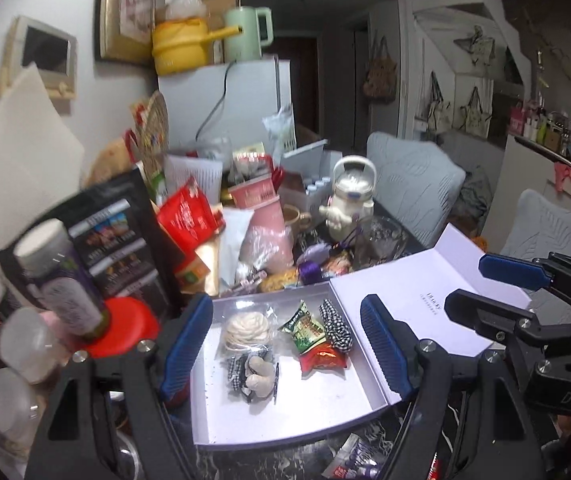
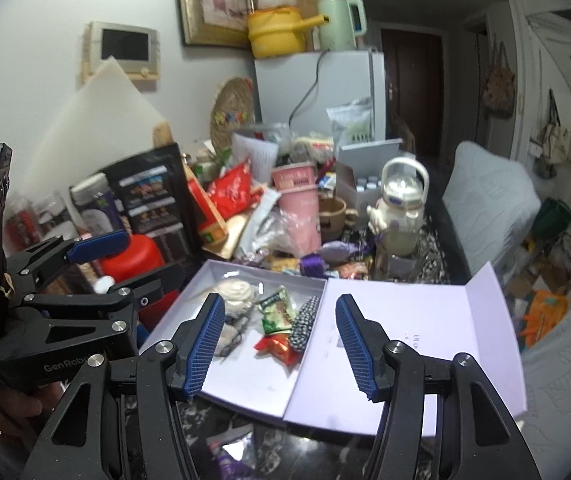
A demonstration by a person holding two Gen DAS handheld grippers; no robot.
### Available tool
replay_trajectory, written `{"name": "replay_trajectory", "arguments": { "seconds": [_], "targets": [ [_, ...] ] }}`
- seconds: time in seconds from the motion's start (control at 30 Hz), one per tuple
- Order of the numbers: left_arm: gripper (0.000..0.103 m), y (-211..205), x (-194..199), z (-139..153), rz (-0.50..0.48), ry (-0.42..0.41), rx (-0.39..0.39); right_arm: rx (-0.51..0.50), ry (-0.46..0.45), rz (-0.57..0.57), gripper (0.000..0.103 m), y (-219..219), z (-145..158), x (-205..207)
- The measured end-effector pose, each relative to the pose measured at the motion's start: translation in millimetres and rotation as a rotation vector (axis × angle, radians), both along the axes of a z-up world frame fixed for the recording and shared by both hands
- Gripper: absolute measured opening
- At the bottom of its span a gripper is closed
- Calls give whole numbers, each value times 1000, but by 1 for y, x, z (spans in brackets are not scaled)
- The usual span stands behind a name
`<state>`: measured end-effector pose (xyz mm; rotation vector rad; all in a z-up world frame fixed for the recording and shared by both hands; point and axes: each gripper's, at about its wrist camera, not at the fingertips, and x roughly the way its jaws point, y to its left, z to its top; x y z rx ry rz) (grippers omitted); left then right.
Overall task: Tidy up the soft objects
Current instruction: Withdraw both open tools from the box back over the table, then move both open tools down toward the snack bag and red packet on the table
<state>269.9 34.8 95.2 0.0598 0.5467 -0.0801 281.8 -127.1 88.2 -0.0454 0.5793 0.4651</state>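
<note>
Two snack packets [image 1: 312,340], one checked cloth [image 1: 335,326] lie boxed; both grippers' fingers [image 2: 201,350] apart, empty.

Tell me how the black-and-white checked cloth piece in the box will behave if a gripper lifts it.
The checked cloth piece looks soft and folded, so it will probably sag and unfold. It seems light. It leans on the snack packets, which may shift.

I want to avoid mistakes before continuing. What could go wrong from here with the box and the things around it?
1. The open lid lies flat toward the table edge; a passing gripper might knock it.
2. The tall bottle beside the left gripper could topple if bumped.
3. The white box is ringed by clutter, so reaching for the purple pouch could drag neighbours along.
</note>
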Motion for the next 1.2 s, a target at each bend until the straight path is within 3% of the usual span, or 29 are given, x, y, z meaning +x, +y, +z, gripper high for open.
{"name": "replay_trajectory", "arguments": {
  "seconds": [0.23, 0.43, 0.53, 0.97, 1.2],
  "targets": [
    [76, 0, -43, 20, -29, -41, 1, 12, -103, 20, 69, -5, 27, -53],
    [78, -2, -71, 20, -66, -47, -1, 5, -137, 48, 75, -5, 30, -87],
    [82, -5, -86, 18, -84, -48, 1, 0, -131, 46, 75, -7, 25, -100],
    [82, -19, -121, -13, -131, -8, 1, -7, -74, 2, 77, -17, -13, -136],
    [82, -25, -125, -44, -150, 62, 7, -1, 2, -43, 77, -26, -44, -145]
  ]
}}
